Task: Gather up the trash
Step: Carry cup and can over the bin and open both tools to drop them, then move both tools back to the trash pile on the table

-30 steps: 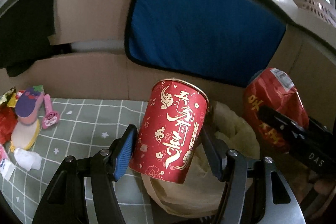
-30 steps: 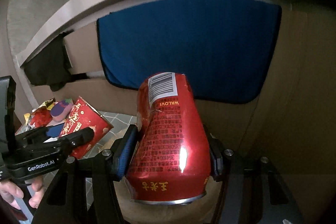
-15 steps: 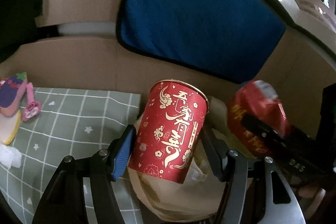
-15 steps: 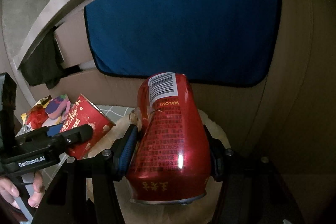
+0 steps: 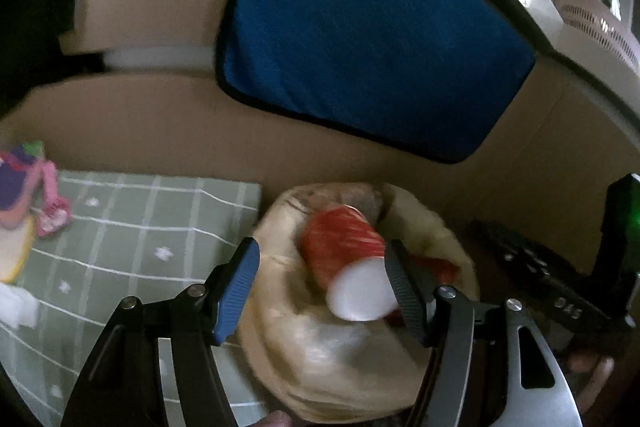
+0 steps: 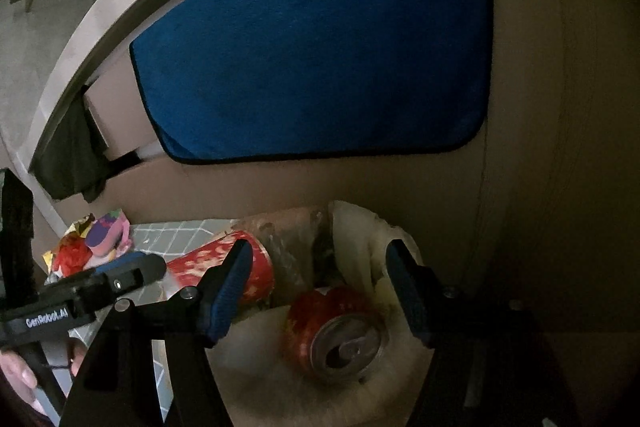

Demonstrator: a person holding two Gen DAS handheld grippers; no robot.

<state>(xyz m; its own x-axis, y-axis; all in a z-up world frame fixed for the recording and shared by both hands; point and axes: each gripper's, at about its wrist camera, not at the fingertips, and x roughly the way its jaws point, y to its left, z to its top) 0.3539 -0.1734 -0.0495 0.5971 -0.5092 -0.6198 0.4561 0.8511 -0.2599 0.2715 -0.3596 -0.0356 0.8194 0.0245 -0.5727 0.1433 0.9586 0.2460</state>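
Cardboard-walled corner, blue cloth (image 5: 372, 39) hung on the back wall, green grid-pattern mat on the surface (image 5: 132, 227) off to the left of the fingers.

Left gripper (image 5: 320, 285): fingers spread, gripping nothing. Red paper cup (image 5: 348, 259) lies tipped between them, white base toward the camera, its base edge at or very near the right finger; it looks to be dropping or resting in the mouth of the beige trash bag (image 5: 320, 359). Blur hides whether it has settled.

Right gripper (image 6: 320, 291): fingers likewise released, empty. Red can (image 6: 340, 331) lies on its side just below and ahead of them, top end toward the camera, inside the bag. In the same view the cup sits just past the left finger, with the other gripper's body beside it.

Farther out, beyond and left of the left fingers: a purple and pink toy (image 5: 28, 195) and a white scrap (image 5: 16, 307) on the mat; right view also shows a red and gold wrapper pile (image 6: 76, 247) beside the toy. Probably the remaining trash.

Judgement: drop step is effectively done for both items. To do it cleanly:
- keep fingers wide and back straight out so the left gripper's right finger doesn't drag the cup
- don't snag the bag rim; it's soft and could fold shut
- confirm the cup is fully inside before moving to the wrappers
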